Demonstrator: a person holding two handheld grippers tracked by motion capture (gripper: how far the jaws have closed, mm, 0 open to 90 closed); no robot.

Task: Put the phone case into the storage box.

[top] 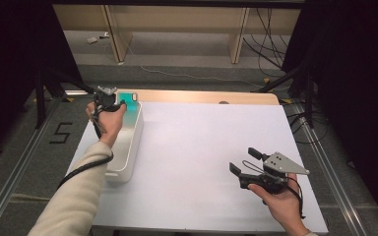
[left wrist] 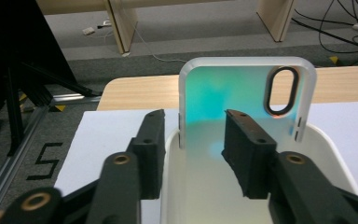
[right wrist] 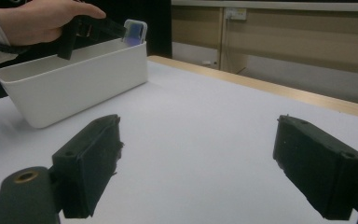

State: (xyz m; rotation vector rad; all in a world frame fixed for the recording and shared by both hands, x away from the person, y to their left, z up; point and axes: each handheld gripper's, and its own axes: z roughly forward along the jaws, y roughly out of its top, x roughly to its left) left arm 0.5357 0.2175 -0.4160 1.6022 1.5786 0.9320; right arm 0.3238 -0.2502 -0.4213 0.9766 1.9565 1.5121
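Observation:
A translucent teal phone case with an oval camera hole stands upright at the far end of a white bin, leaning on its end wall. My left gripper hovers over that end of the bin, open; the case's left edge sits in the gap between the jaws and neither pad presses on it. From above, the case shows just past the left gripper, at the top end of the bin. My right gripper is open and holds nothing, low over the white table at the front right.
A white sheet covers the table, with a bare wooden strip along its far edge. The bin lies along the left side. Wooden furniture legs and cables sit on the floor beyond.

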